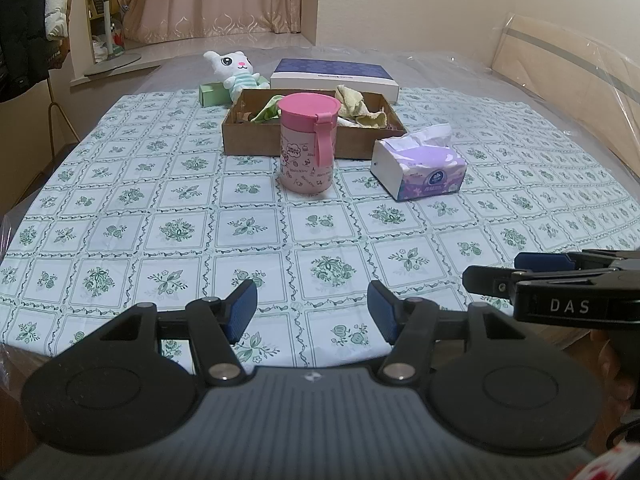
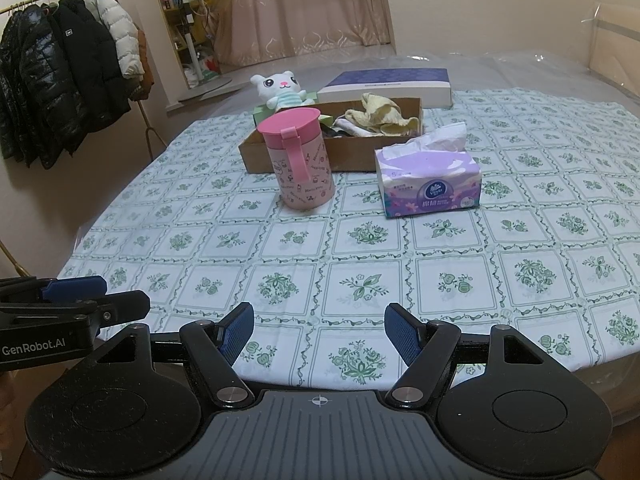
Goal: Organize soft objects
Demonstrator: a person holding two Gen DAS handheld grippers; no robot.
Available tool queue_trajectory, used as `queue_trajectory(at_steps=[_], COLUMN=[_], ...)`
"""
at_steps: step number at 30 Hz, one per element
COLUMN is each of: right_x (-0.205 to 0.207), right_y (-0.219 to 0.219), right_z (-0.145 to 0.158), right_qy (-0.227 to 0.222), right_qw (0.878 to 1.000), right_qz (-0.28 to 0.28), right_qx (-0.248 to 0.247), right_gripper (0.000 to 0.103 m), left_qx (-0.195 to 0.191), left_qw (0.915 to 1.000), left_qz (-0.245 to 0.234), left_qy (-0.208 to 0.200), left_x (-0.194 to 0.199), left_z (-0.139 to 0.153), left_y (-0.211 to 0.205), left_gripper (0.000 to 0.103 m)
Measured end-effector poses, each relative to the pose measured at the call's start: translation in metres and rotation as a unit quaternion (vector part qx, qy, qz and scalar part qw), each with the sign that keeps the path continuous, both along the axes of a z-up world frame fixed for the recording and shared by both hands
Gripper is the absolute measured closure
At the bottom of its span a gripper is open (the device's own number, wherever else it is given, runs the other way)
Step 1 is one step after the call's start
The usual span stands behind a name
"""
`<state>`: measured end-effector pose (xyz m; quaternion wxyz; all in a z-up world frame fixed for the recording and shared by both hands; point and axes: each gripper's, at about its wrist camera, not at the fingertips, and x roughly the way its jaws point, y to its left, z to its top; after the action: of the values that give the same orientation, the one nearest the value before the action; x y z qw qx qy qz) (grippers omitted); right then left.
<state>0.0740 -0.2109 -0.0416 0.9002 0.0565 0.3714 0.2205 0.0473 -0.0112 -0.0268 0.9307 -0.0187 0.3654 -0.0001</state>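
1. Both grippers wait low in the frame, well short of everything. The left gripper (image 1: 312, 306) has its jaws spread wide and holds nothing; the right gripper (image 2: 319, 330) is just as wide and empty.
2. The soft things sit at upper centre: a plush cat (image 1: 234, 68) behind the cardboard box (image 1: 256, 142), rags (image 2: 380, 118) already inside it, and a tissue pack (image 2: 430, 184) just right of it.
3. The pink cup (image 1: 307, 144) stands in front of the box. A straight reach for the cat could clip it and tip it over.
4. The tissue pack is squashy; a shallow pinch may grab only the loose top sheet and pull it out.
5. Dragging anything could bunch the tablecloth (image 1: 160, 208).
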Motion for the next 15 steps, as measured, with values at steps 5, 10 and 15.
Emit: queue_trajectory(at_steps=[5, 10, 15], right_x=[0.0001, 0.0004, 0.0003], right_y=[0.0000, -0.0001, -0.0001], right_z=[-0.0001, -0.0001, 0.0000], right_qy=[0.000, 0.000, 0.000], right_qw=[1.000, 1.000, 1.000], right_qz=[0.000, 0.000, 0.000], right_qx=[0.000, 0.000, 0.000], right_gripper=[0.031, 0.031, 0.031], left_qx=[0.000, 0.000, 0.000], left_qw=[1.0000, 1.0000, 1.0000], left_qz=[0.000, 0.000, -0.001], left_qy=[0.001, 0.000, 0.000], left_x=[0.0002, 0.0003, 0.0007], left_z=[0.0000, 0.0006, 0.0003], left_y=[0.0001, 0.0000, -0.0003], left_gripper=[0.044, 0.044, 0.044])
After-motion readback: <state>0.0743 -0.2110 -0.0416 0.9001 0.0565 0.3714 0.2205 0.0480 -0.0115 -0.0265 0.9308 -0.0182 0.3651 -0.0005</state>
